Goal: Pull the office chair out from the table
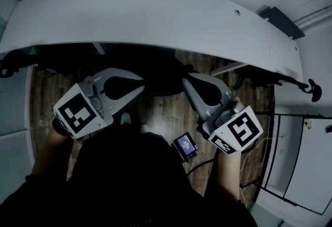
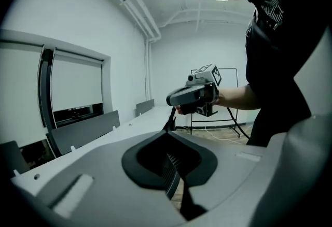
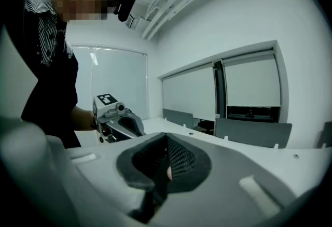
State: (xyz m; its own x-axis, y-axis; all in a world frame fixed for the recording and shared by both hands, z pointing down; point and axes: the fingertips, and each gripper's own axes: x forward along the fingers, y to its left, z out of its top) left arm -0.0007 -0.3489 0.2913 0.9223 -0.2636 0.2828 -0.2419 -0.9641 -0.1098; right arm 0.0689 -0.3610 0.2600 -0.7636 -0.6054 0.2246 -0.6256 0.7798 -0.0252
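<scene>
Two grey grippers flanked the dark office chair (image 1: 162,74) in the head view, the left gripper (image 1: 141,86) and right gripper (image 1: 185,82) on either side of it. The chair sat tucked beneath the long white table (image 1: 155,13). The left gripper view showed jaws pressed together and empty, with the chair hidden. The right gripper view showed the same. Shut jaws would likely slide off the chair, or the chair might snag the table's edge.

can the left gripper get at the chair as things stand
Probably yes. The chair looks tucked under the table just ahead of the left gripper, with nothing between them; its jaws are shut, so they would need opening first.
</scene>
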